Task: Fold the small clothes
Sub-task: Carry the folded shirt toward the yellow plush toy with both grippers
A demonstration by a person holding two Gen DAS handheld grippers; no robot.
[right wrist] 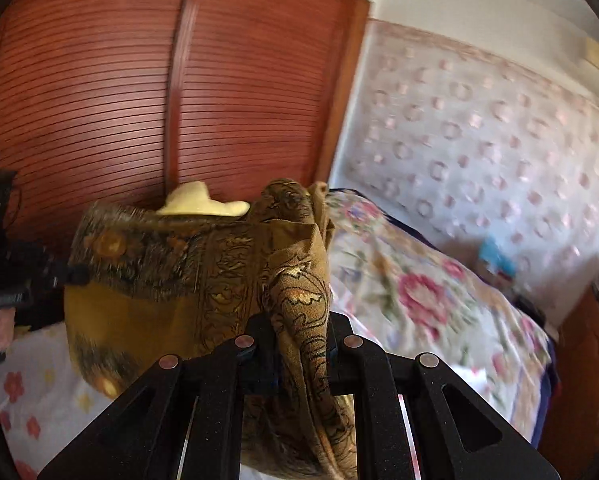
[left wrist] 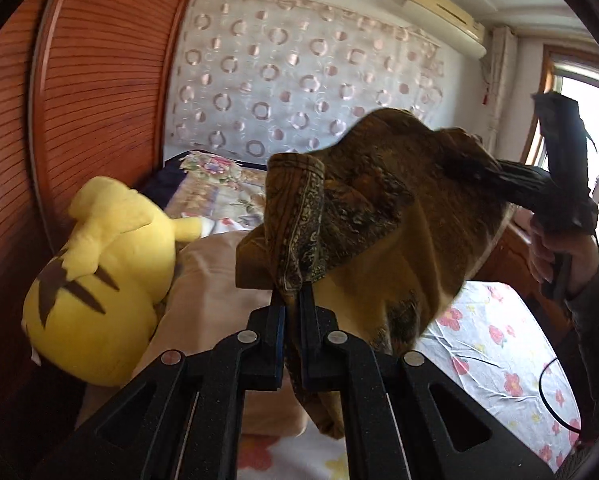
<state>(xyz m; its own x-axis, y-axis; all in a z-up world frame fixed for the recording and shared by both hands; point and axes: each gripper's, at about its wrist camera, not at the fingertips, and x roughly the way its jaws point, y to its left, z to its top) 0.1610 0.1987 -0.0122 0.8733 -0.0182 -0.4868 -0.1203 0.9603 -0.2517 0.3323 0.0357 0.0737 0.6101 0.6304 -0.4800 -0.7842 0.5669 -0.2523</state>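
Note:
A brown-gold patterned cloth (left wrist: 379, 208) hangs in the air between both grippers, above the bed. My left gripper (left wrist: 292, 292) is shut on one bunched corner of it. My right gripper (left wrist: 511, 184) shows at the right of the left wrist view, shut on the other end, held by a hand. In the right wrist view the cloth (right wrist: 203, 264) spreads leftward from my right gripper (right wrist: 295, 328), whose fingers clamp a bunched fold. The left gripper (right wrist: 65, 274) shows at the far left, holding the cloth's edge.
A yellow plush toy (left wrist: 99, 280) lies on a beige pillow (left wrist: 215, 304) against the red-brown slatted wardrobe (left wrist: 99, 100). The bed has a white flowered sheet (left wrist: 495, 344) and a floral quilt (right wrist: 419, 292). A patterned curtain (left wrist: 299, 80) hangs behind.

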